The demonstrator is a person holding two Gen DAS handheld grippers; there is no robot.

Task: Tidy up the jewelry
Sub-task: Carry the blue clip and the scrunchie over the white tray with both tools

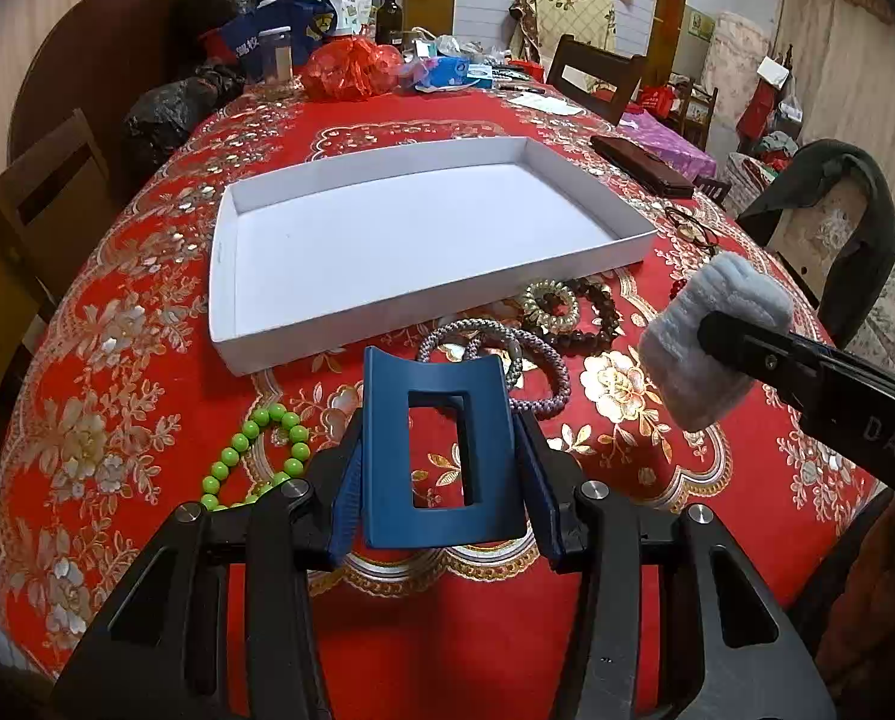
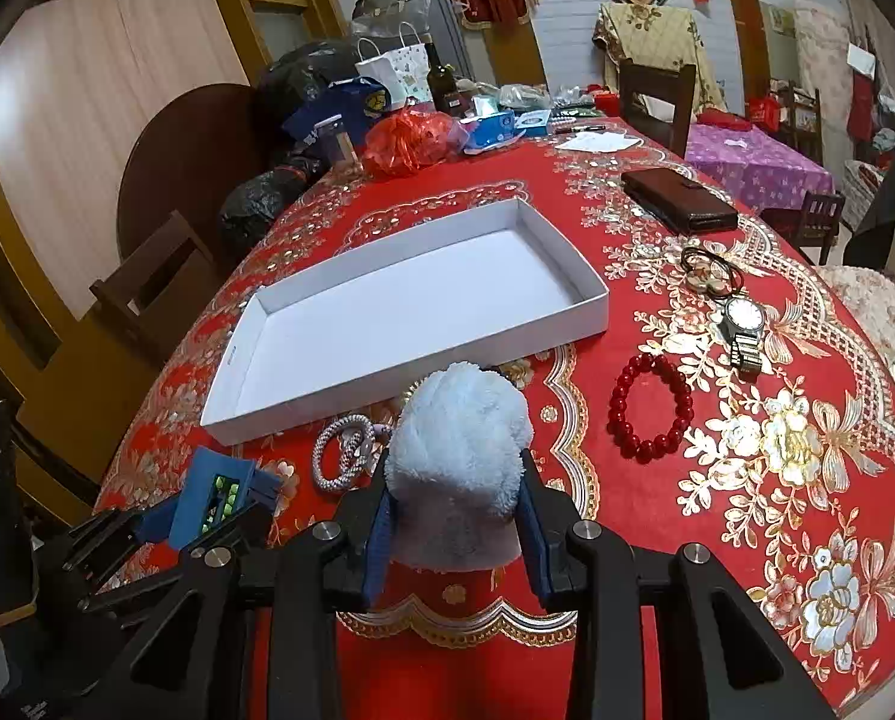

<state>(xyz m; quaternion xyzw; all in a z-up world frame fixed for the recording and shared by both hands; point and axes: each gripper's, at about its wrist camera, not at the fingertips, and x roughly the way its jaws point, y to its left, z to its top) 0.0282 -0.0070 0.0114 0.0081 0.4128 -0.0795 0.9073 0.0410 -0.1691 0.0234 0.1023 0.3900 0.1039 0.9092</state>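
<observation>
Nearest, a blue hair claw (image 1: 441, 450) is clamped between the narrowed jaws of the left gripper (image 1: 444, 480), raised above the counter (image 1: 657, 480). A fluffy pale-blue scrunchie (image 2: 456, 456) is squeezed between the jaws of the right gripper (image 2: 456, 516), likewise held clear of the cloth. Just beyond, a green bead bracelet (image 1: 255, 456), a silver braided bangle (image 1: 531, 360), a red bead bracelet (image 2: 648, 408) and a wristwatch (image 2: 744, 324) are left lying loose. The empty white tray (image 1: 231, 276) is set behind them, near the middle.

The claw is judged likely to slip or twist, since it is gripped by smooth, curved sides. The soft scrunchie could be snagged on a pad at release, or be dropped short onto the bangle beside the tray wall. A collision is possible if both grippers are brought over the tray together.

The counter is covered with a glossy red, gold-flowered cloth. Bags, a bottle (image 2: 441, 81) and boxes are piled at its far end; wooden chairs and red wall hangings are seen beyond.
</observation>
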